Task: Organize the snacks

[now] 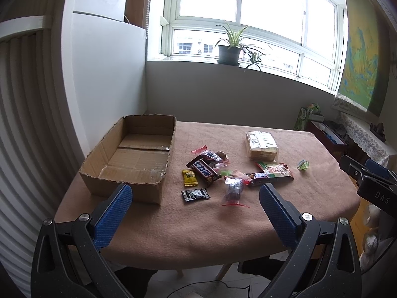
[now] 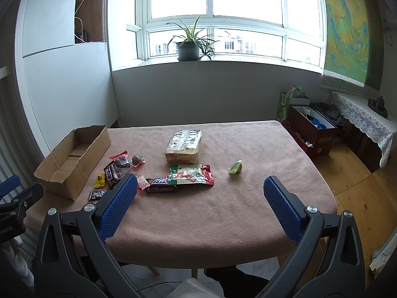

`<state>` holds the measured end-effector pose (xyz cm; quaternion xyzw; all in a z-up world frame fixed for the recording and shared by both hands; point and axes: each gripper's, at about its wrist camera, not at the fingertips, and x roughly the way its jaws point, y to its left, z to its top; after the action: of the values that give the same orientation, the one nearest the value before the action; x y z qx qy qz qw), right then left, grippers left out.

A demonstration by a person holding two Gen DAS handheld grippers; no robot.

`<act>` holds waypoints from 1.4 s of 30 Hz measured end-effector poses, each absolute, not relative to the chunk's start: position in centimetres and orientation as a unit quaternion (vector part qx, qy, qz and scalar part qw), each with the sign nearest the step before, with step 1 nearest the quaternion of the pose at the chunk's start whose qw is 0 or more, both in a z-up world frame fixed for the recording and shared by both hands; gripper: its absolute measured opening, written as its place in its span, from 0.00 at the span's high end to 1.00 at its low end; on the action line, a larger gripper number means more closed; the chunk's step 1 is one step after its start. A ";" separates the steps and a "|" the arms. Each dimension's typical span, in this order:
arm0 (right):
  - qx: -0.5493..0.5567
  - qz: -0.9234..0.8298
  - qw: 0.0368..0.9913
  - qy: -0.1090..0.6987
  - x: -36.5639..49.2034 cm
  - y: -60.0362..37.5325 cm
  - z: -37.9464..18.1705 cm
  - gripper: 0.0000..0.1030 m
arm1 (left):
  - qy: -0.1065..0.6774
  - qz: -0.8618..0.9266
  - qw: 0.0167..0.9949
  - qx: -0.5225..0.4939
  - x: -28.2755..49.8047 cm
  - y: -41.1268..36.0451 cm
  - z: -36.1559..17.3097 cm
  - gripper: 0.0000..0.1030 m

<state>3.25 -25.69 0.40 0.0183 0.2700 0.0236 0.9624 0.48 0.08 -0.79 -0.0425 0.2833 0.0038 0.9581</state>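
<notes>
Snacks scattered beside one cardboard box (image 1: 129, 159), two Snickers bars (image 1: 204, 170); both claws (image 1: 196, 198) (image 2: 199, 188) wide open, empty.

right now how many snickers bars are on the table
2. One bar lies near the box, above the yellow candy. The other bar lies under the red-green packet. More may be hidden in the pile.

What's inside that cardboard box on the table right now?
Nothing visible: the cardboard box shows only its bare taped floor, and all snacks, like the Snickers bar, lie outside on the blanket. The strip of floor right behind its near wall is hidden in both views.
</notes>
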 end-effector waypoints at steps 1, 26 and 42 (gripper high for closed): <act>0.019 0.024 0.962 0.270 3.3 -25.7 0.4 0.00 | 0.283 0.004 0.958 -0.042 0.5 0.0 -0.8 0.01; 0.032 0.027 0.957 0.285 3.9 -27.0 -0.8 0.00 | 0.290 0.003 0.956 -0.042 0.7 0.1 -1.3 0.01; 0.050 0.020 0.951 0.305 5.6 -30.9 -2.4 0.00 | 0.311 -0.011 0.950 -0.042 1.8 0.0 -2.8 0.01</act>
<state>5.62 -30.90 -2.45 0.0498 0.3048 0.0195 0.9509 1.82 0.04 -2.81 -0.0420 0.3106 -0.0113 0.9495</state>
